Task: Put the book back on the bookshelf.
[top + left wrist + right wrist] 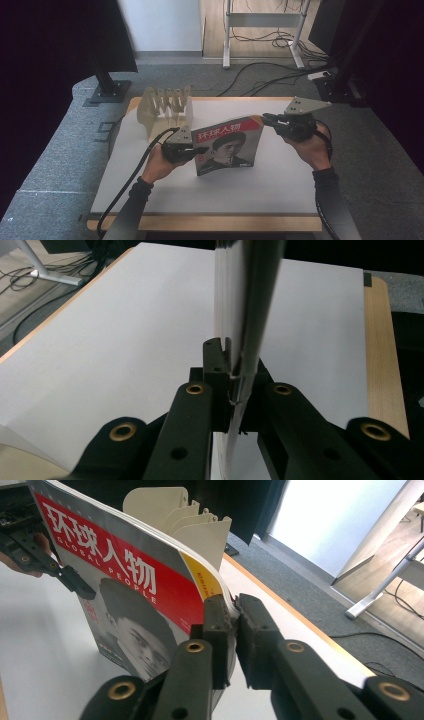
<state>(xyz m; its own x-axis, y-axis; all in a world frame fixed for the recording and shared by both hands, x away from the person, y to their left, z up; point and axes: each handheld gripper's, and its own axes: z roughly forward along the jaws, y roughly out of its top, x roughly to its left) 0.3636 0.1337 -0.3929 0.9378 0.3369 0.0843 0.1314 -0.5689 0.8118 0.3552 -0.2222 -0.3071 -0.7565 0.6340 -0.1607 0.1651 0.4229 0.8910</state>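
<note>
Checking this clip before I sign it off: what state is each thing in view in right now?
magazine: upright on its lower edge, cover facing the person, clamped at both side edges.
left gripper: shut on the magazine's left edge.
right gripper: shut on the magazine's upper right corner.
file rack: upright at the table's far left, slots empty.
table: white top, bare around the magazine.

Probably a lab or recording studio: black curtains (45, 75), floor cables (265, 37), grey carpet (60, 145), equipment stands (107, 85).
</note>
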